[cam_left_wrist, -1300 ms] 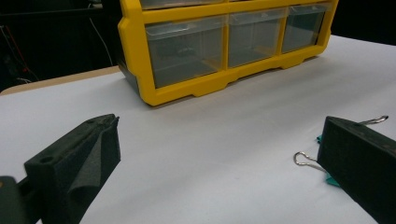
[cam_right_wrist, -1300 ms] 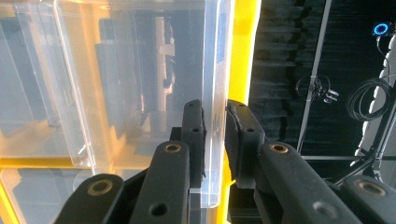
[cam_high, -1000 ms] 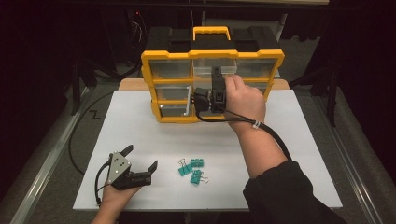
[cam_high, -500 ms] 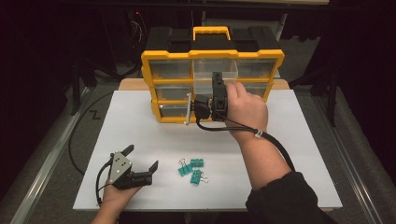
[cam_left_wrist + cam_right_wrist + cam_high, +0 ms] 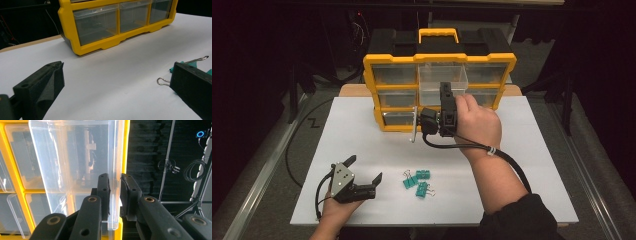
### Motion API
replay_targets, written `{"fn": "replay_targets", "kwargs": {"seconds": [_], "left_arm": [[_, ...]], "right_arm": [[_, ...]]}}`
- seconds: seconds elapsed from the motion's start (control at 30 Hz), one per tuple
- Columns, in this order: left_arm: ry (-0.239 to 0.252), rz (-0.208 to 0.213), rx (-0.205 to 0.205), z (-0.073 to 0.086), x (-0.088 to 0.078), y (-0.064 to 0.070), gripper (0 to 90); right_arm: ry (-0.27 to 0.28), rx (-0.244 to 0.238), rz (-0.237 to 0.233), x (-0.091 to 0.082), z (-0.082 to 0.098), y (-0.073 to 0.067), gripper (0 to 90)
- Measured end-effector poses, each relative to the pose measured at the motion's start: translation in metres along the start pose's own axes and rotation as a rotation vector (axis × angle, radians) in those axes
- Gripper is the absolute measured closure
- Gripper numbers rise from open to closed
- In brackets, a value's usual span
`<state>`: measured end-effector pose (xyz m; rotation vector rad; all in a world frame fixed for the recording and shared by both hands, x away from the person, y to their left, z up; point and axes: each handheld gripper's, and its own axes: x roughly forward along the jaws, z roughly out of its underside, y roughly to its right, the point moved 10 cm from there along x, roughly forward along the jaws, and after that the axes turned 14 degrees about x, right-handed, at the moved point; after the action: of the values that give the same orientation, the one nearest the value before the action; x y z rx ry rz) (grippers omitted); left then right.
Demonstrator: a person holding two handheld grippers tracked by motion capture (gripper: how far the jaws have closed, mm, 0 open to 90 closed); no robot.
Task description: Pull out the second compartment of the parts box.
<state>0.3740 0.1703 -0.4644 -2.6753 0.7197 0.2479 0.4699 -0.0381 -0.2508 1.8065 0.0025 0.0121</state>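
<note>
The drawer cabinet (image 5: 439, 90) stands at the middle of the table's (image 5: 537, 165) far edge, its drawer fronts facing the near edge. One drawer (image 5: 441, 82) in the middle column projects out of the cabinet toward the near edge. The right gripper (image 5: 439, 116) sits in front of the cabinet, its fingers (image 5: 103, 187) on either side of the drawer's wall. The binder clips (image 5: 417, 182) lie together near the middle of the near edge. The left gripper (image 5: 364, 172) rests just left of them, toward the near-left corner, fingers apart.
</note>
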Motion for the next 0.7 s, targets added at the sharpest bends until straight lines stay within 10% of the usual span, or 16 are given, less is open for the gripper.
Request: {"fn": "replay_targets", "kwargs": {"seconds": [0.7], "left_arm": [[0.011, 0.011, -0.002, -0.0030, 0.0002, 0.0023, 0.3]], "right_arm": [[0.002, -0.017, 0.016, -0.0097, -0.0024, -0.0055, 80.4]]}}
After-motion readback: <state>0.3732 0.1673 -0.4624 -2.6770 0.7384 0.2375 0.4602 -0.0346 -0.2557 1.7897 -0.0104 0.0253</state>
